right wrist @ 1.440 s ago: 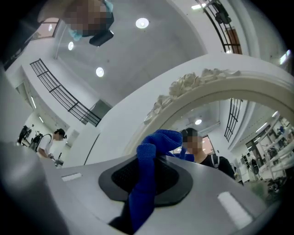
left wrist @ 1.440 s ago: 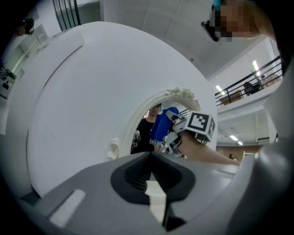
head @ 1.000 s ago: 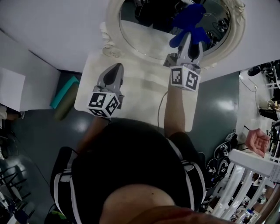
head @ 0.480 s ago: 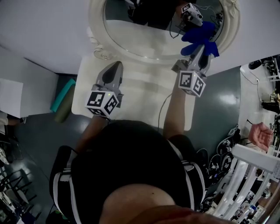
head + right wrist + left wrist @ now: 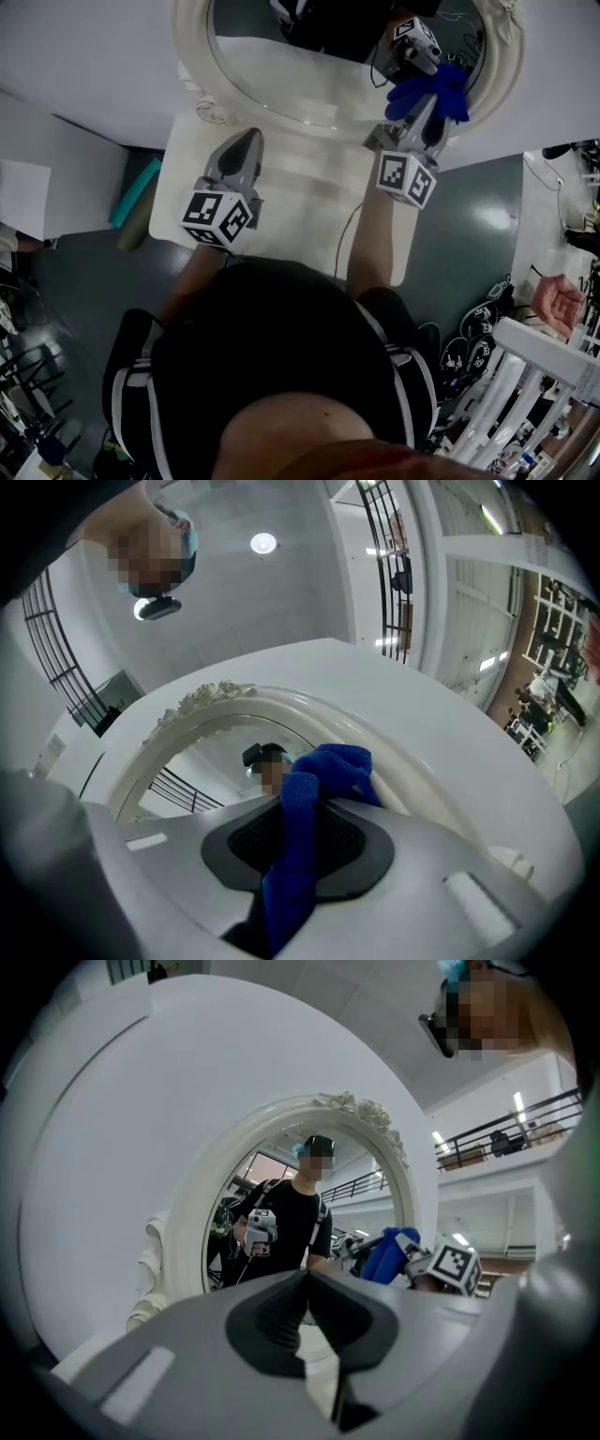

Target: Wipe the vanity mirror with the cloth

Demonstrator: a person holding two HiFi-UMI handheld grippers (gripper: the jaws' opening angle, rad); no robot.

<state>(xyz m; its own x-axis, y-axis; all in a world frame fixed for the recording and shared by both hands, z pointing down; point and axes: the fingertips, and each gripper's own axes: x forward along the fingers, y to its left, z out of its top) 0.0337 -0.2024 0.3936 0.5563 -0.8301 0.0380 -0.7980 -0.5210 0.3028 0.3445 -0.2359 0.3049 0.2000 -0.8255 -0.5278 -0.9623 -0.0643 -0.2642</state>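
Observation:
An oval vanity mirror [image 5: 300, 84] in an ornate white frame [image 5: 192, 84] stands at the back of a white vanity table [image 5: 300, 202]. My right gripper [image 5: 433, 105] is shut on a blue cloth [image 5: 431, 89], which lies against the glass at the mirror's lower right. In the right gripper view the blue cloth [image 5: 305, 803] bunches out between the jaws, close to the frame [image 5: 309, 710]. My left gripper [image 5: 246, 145] hovers shut over the table's left part, short of the mirror [image 5: 300, 1232], with nothing in it. In the left gripper view the right gripper's cloth [image 5: 384, 1255] shows at the mirror's right.
A white wall [image 5: 84, 56] runs behind the mirror. A thin cable [image 5: 345, 230] lies across the table. Left of the table sits a teal box [image 5: 139, 192] on the grey floor. A white rack [image 5: 525, 375] and clutter stand at the right, with another person's hand [image 5: 555, 302].
My right gripper has carried the blue cloth rightward across the lower glass, from mid-mirror to the lower right rim. The left gripper has stayed in place.

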